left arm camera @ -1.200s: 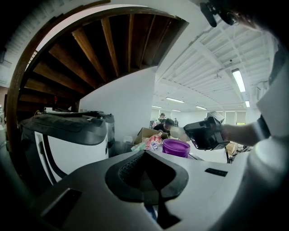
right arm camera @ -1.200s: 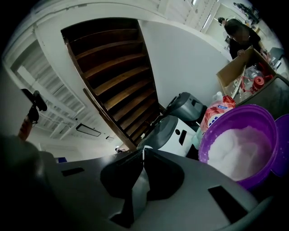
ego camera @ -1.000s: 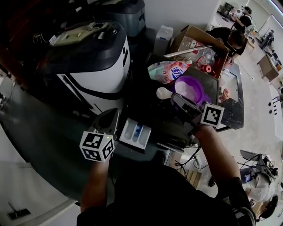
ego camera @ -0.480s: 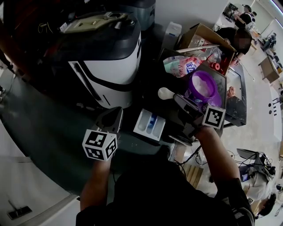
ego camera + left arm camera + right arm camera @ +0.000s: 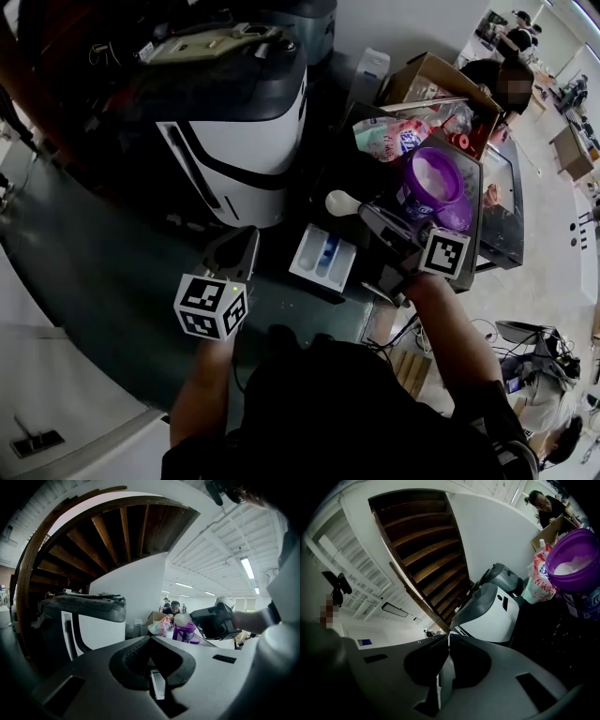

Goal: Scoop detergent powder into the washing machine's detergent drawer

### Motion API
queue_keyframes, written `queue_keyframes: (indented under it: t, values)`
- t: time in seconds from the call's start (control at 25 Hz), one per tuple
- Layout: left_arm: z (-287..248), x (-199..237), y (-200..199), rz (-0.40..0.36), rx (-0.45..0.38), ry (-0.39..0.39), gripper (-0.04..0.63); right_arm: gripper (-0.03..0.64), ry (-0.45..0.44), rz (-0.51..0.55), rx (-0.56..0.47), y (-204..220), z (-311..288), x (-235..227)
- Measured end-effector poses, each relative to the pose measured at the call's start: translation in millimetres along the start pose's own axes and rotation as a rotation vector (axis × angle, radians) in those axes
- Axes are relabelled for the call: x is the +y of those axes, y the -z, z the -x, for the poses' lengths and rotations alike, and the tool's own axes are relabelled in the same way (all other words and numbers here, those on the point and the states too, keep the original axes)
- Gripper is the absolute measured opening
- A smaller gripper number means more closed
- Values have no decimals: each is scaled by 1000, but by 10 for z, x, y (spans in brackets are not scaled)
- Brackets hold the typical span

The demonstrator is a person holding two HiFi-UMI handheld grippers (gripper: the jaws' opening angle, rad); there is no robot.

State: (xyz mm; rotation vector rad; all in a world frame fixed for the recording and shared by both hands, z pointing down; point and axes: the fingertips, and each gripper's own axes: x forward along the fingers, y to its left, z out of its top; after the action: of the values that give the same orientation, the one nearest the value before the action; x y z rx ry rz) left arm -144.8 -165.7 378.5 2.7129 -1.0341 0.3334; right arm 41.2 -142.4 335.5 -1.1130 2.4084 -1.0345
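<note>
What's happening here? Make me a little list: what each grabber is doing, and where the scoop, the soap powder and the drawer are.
left gripper: jaws together, holding nothing, left of the drawer
right gripper: shut on the scoop's handle
scoop: white, held up between the tub and the drawer
tub: purple, lid off, white powder inside
drawer: pulled open, with white and blue sections
bag: lying behind the tub
</note>
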Motion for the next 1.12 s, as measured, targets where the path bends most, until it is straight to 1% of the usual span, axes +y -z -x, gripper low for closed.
queue_keyframes:
  t: [0.16, 0.32, 0.48, 0.72, 0.96, 1.12]
  values:
    - [-13, -142, -25, 3, -1, -23, 8, 21, -20, 7, 6, 12, 93, 19]
    - [-81, -360, 9, 3, 10, -36, 8, 21, -28, -12, 10, 81, 272, -29]
    - [-125, -592, 35, 8, 14, -56, 8, 20, -37, -9, 31, 135, 453, -84]
    - [-47, -856, 141, 10, 31, -115, 8, 20, -59, 8, 39, 238, 651, -118]
    - [14, -951, 221, 26, 34, -146, 8, 20, -64, 30, 68, 421, 647, -93]
    - [-1, -893, 324, 41, 46, -154, 8, 20, -56, 25, 56, 518, 580, -102]
